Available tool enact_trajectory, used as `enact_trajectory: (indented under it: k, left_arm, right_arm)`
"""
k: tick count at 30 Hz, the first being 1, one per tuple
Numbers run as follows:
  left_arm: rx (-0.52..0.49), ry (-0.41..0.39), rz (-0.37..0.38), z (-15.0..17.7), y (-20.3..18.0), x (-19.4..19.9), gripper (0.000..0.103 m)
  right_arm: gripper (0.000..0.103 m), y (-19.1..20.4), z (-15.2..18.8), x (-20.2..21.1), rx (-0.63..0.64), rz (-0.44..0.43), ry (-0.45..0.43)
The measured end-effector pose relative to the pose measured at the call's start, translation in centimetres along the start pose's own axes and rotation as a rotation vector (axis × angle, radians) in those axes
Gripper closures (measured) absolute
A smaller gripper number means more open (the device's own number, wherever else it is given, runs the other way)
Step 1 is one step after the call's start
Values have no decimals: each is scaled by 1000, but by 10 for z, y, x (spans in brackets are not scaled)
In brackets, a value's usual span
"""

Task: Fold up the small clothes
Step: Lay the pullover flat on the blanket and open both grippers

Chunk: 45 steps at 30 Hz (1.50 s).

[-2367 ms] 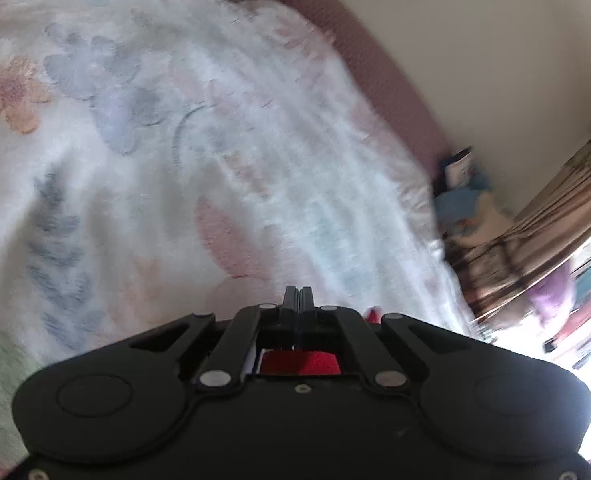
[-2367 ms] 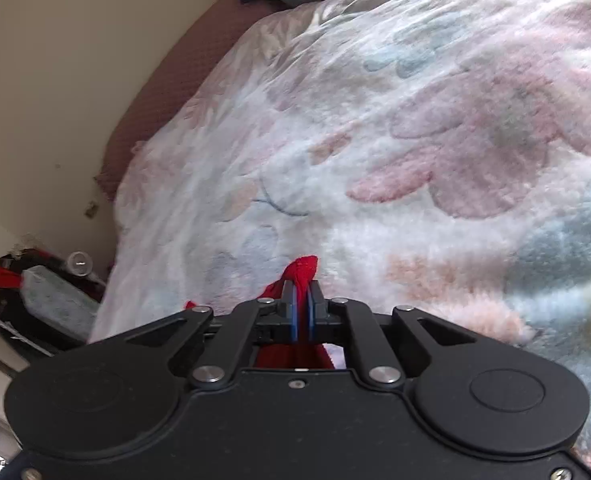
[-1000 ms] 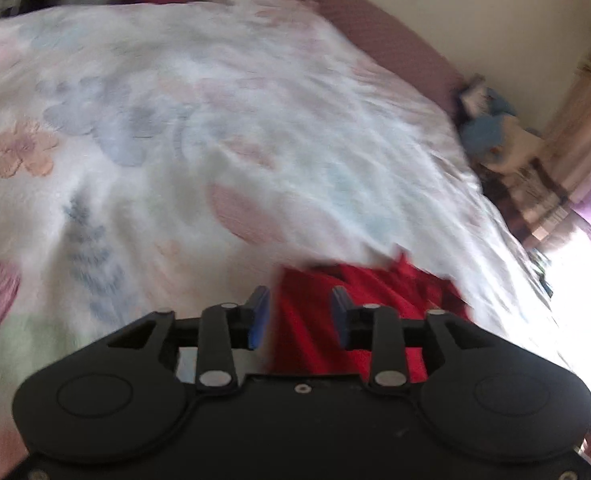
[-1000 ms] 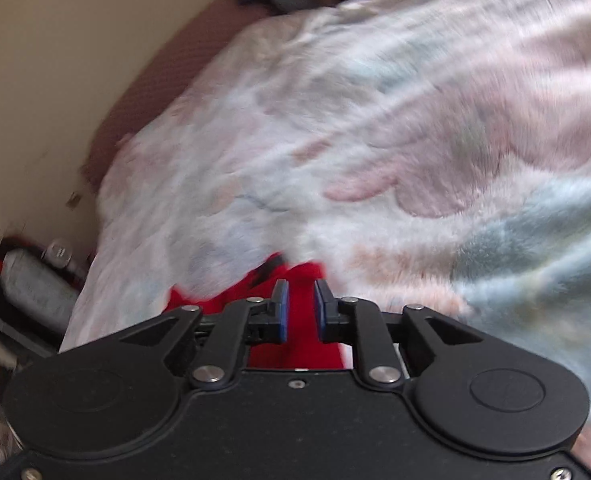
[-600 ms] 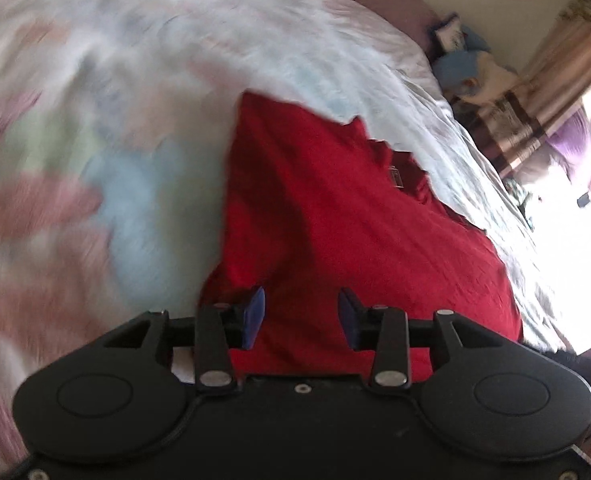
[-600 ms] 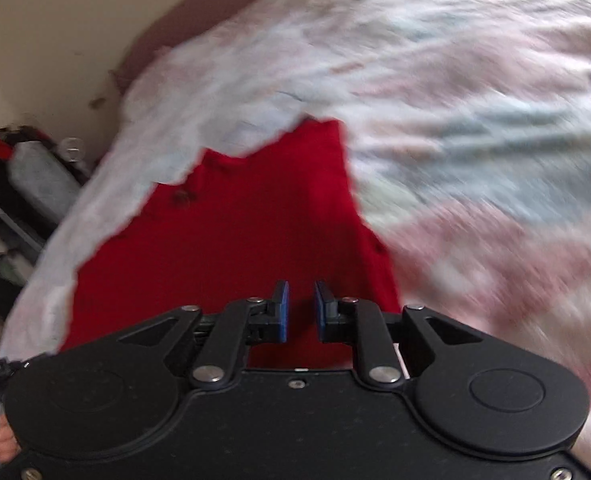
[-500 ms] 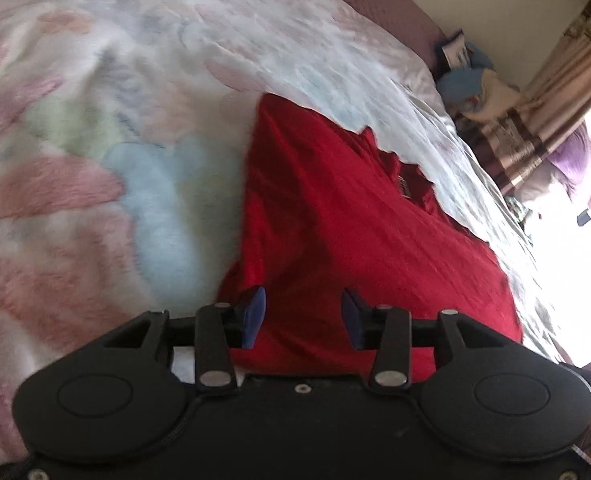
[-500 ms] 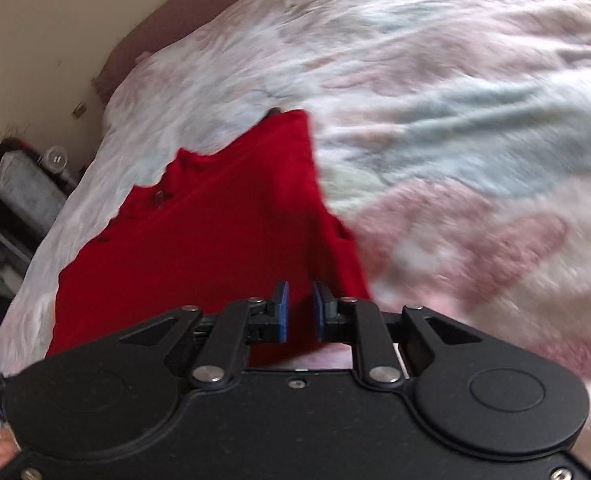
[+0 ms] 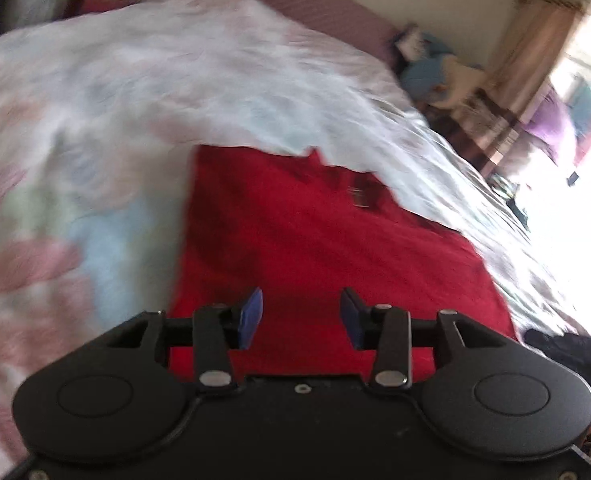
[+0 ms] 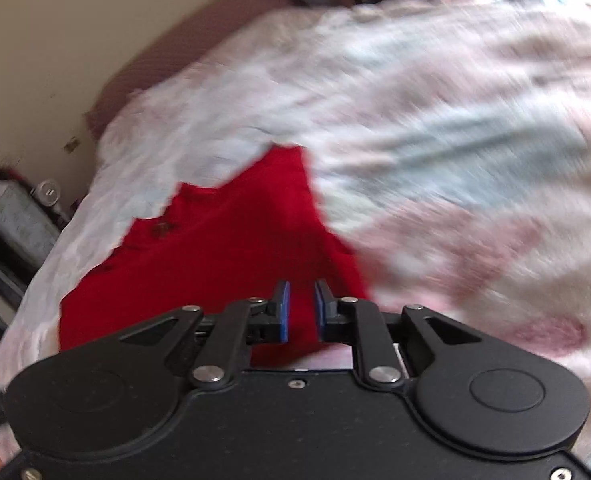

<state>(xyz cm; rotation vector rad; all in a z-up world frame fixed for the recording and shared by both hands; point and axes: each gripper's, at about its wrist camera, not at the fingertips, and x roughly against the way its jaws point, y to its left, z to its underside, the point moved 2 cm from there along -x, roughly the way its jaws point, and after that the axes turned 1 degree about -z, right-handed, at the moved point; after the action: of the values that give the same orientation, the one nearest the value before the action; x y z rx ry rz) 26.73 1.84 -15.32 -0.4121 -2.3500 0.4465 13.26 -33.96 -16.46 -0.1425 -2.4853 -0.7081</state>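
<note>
Red shirt [image 9: 315, 248] lies spread flat on the flowery blanket [image 9: 135, 120], with its near edge under both grippers and lots of bare blanket past its far edge. Left gripper [image 9: 301, 316] has just been opening and holds nothing. Right gripper [image 10: 300, 308] has a small gap, gripping nothing.

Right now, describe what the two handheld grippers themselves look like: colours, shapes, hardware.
Both look alike. The left gripper has a matte black body with two rounded lobes, each bearing a recessed round disc, black linkage arms pinned with silver rivets, triangular cut-outs, and blue pads lining the jaws. The right gripper shows the same black lobed housing, silver pins, a small centre screw and blue pads. No cables or sleeves show clearly.
</note>
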Motion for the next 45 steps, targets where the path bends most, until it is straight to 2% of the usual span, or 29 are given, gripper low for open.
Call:
enact_trajectory:
  k: [6, 8, 10, 13, 15, 18, 22, 26, 30, 32, 33, 34, 38, 43, 45]
  left_arm:
    - [-117, 65, 39, 27, -59, -36, 57]
    - [-128, 79, 9, 33, -64, -43, 57]
    - [-93, 100, -4, 35, -51, -47, 57]
    - [-46, 97, -35, 30, -24, -40, 57]
    - [-31, 84, -82, 27, -5, -31, 57]
    - [-6, 75, -161, 27, 21, -18, 56]
    - [40, 72, -168, 30, 39, -14, 56]
    - [1, 82, -198, 39, 35, -24, 56]
    - [44, 85, -187, 39, 42, -23, 55]
    - [62, 89, -171, 34, 45, -23, 55]
    - [61, 87, -165, 34, 44, -18, 55]
    - [54, 88, -162, 32, 44, -17, 55]
    - [34, 92, -172, 34, 42, -19, 55]
    - [39, 92, -166, 32, 40, -18, 53]
    - [15, 99, -158, 33, 41, -19, 53]
  right_arm:
    - [89, 93, 35, -20, 166, -150, 61]
    - [89, 114, 48, -30, 235, -160, 80]
    - [89, 120, 56, -40, 258, -166, 116]
    - [89, 106, 56, -46, 245, -128, 134]
    - [89, 85, 46, -37, 202, -94, 113]
    - [89, 47, 29, -22, 170, 8, 64]
    - [89, -3, 11, -13, 114, 139, 37]
    - [90, -26, 13, -13, 43, 127, 54]
    - [90, -16, 16, -15, 107, 168, 57]
    - [89, -9, 13, -7, 111, 209, 39]
    - [85, 0, 13, -1, 129, 223, 20]
    - [85, 13, 13, 4, 165, 216, 3]
    - [85, 79, 27, 13, 331, 88, -17]
    - [85, 129, 49, -17, 309, -42, 92]
    - [85, 141, 57, -30, 332, -18, 104]
